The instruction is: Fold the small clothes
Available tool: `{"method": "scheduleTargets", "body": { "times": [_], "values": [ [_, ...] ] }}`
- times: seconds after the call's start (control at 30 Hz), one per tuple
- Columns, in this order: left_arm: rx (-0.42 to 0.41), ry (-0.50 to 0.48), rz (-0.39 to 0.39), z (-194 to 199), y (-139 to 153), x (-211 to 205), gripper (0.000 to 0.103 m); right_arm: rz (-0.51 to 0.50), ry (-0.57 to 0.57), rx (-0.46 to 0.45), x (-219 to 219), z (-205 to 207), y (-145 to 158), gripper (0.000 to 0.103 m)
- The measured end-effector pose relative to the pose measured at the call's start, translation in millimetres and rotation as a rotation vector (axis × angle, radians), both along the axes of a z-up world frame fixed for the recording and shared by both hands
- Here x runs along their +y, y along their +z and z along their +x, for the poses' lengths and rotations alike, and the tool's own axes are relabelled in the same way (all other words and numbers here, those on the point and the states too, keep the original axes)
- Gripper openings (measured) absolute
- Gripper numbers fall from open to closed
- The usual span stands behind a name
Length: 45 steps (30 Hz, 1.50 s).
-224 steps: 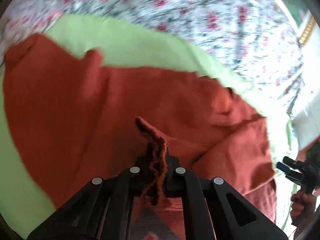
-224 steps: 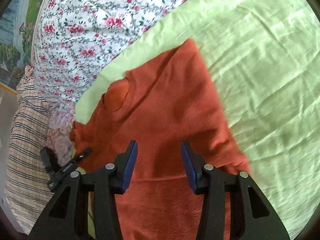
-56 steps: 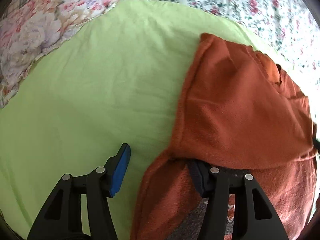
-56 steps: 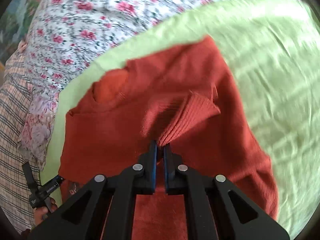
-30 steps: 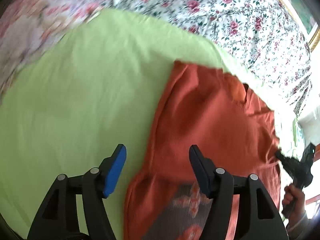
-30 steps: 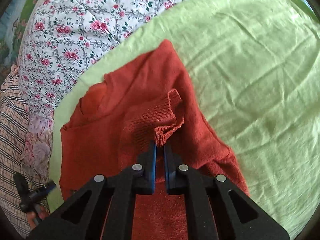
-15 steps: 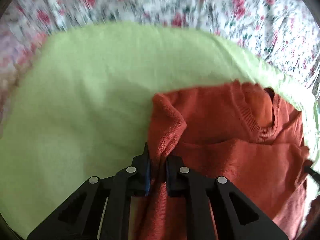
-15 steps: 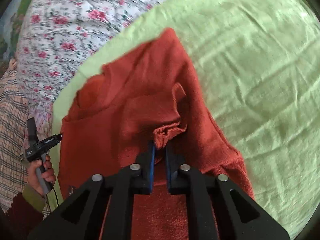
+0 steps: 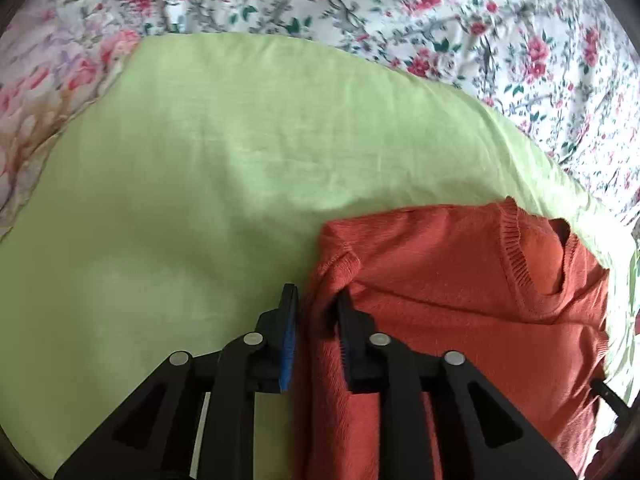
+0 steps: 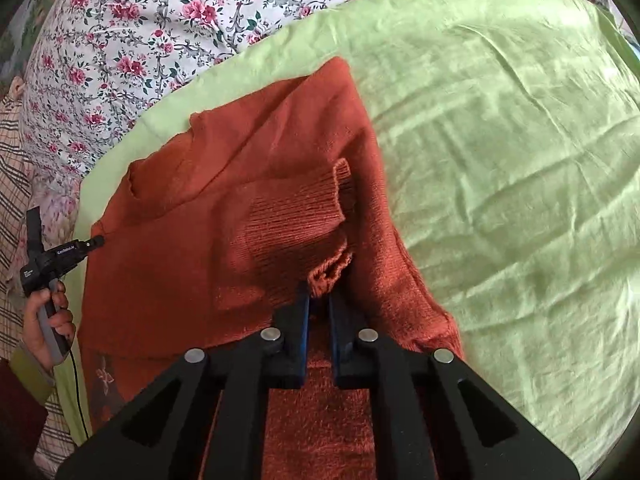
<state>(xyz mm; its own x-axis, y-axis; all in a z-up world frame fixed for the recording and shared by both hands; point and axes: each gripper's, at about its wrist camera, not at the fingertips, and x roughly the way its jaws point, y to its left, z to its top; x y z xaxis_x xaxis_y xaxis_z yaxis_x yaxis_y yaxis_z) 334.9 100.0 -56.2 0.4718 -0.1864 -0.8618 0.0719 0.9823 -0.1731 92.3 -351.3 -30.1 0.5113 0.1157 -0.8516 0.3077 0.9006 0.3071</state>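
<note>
Now the rust sweater (image 10: 256,184) lies on the green sheet (image 10: 500,152) over the bed. Right tongs (image 10: 319,300) pinch its ribbed cuff (image 10: 326,276). Left tongs (image 9: 314,312) have just been opening, narrowly parted around the sweater's folded edge.

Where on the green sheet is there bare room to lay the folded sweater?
Bare green sheet lies right of the orange sweater; in the left wrist view more lies left of it, up to the floral bedding. The strip toward the left hand is tight.
</note>
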Motion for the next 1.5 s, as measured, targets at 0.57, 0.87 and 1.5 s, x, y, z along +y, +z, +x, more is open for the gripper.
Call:
{"method": "scheduleTargets", "body": {
  "times": [0.57,0.87,1.5],
  "values": [
    [0.055,0.029,-0.097,-205.4,10.8,24.6,0.064,0.017,0.012,-0.037,11.7,-72.9,43.1,0.052],
    [0.095,0.016,-0.133,-280.1,0.2,37.4,0.075,0.026,0.053,-0.009,22.0,-127.8,45.1,0.061],
    [0.252,-0.160,-0.297,-410.8,-33.2,47.8,0.078,0.140,0.101,0.097,-0.3,-257.9,33.4,0.068]
  ]
}}
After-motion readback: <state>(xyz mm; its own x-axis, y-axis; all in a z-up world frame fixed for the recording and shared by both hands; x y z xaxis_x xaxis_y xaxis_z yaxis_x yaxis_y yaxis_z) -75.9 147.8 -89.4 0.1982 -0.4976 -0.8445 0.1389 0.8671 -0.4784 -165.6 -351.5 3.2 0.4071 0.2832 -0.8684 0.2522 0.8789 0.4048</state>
